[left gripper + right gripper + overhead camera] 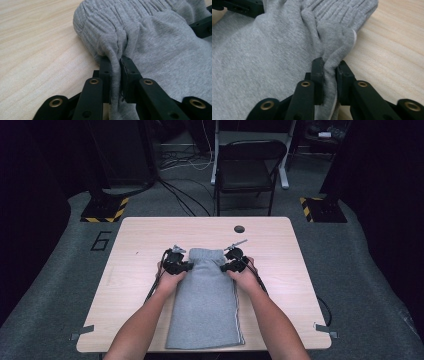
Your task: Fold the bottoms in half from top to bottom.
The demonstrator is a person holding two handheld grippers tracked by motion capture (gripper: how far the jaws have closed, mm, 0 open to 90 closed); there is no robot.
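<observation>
A folded grey sweat garment (207, 300) with a gathered elastic waistband lies lengthwise on the wooden table (140, 235), waistband at the far end. My left gripper (186, 266) pinches the garment's left edge just below the waistband; in the left gripper view the grey fabric (155, 42) is bunched between the black jaws of that gripper (116, 65). My right gripper (226, 267) pinches the right edge at the same height, and the cloth (269, 50) folds up between the jaws of the right gripper (330, 67). Both hands rest on the garment's sides.
A dark folding chair (248, 170) stands beyond the table's far edge. A round cable hole (239, 228) sits near the far edge of the table. Bare wood lies to the left and right of the garment. Cables trail on the floor behind.
</observation>
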